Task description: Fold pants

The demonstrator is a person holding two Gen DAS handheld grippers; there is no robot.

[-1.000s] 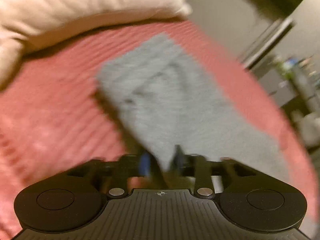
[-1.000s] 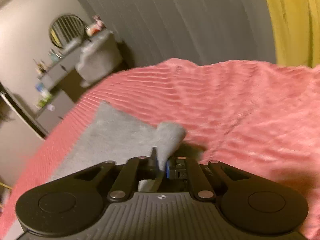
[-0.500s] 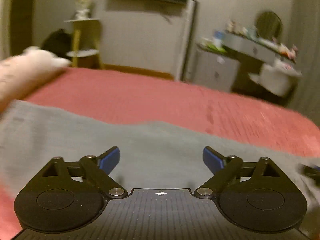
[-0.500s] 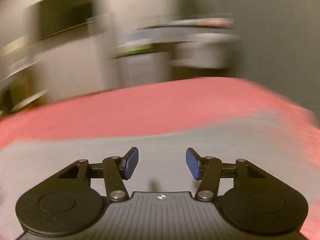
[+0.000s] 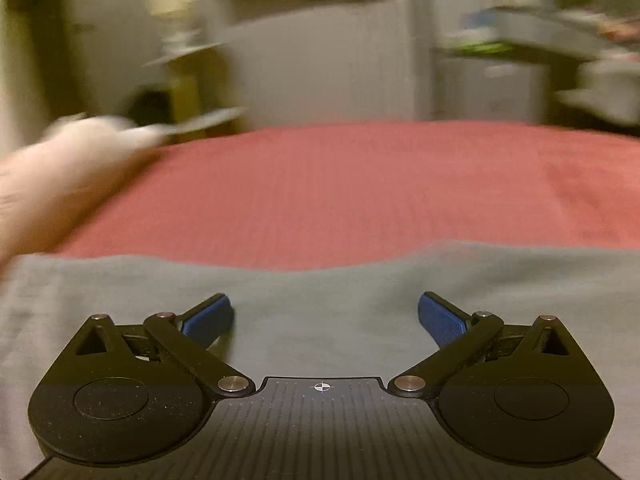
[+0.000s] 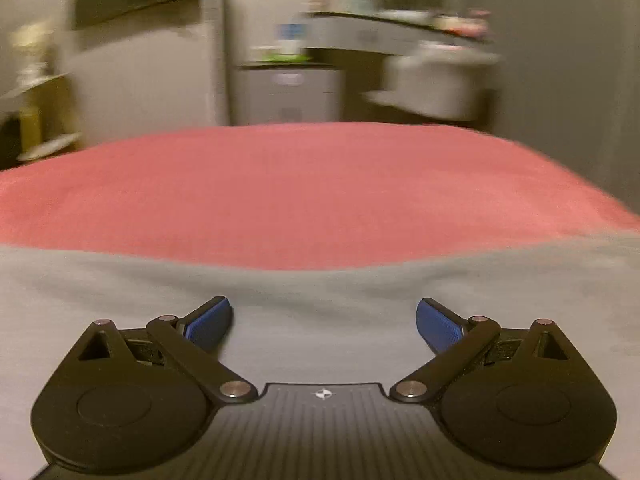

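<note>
The grey pants [image 5: 320, 292] lie flat on the red bedspread [image 5: 360, 188], filling the near part of the left wrist view. They also fill the near part of the right wrist view [image 6: 320, 292]. My left gripper [image 5: 325, 312] is open wide and empty, just above the grey cloth. My right gripper [image 6: 324, 316] is open wide and empty, also low over the grey cloth. The far edge of the pants runs across both views, a little beyond the blue fingertips [image 6: 212, 318].
The red bedspread [image 6: 300, 188] stretches ahead. A pale pillow [image 5: 60, 176] lies at the left. Beyond the bed stand a grey cabinet [image 6: 288, 92], a dresser with small items [image 6: 400, 36], a pale chair [image 6: 440, 76] and a yellow shelf stand [image 5: 184, 76].
One second ago both grippers were shut on grey cloth. They let go, opened wide and swung to face across the bed. The pants now lie flat beneath them.
</note>
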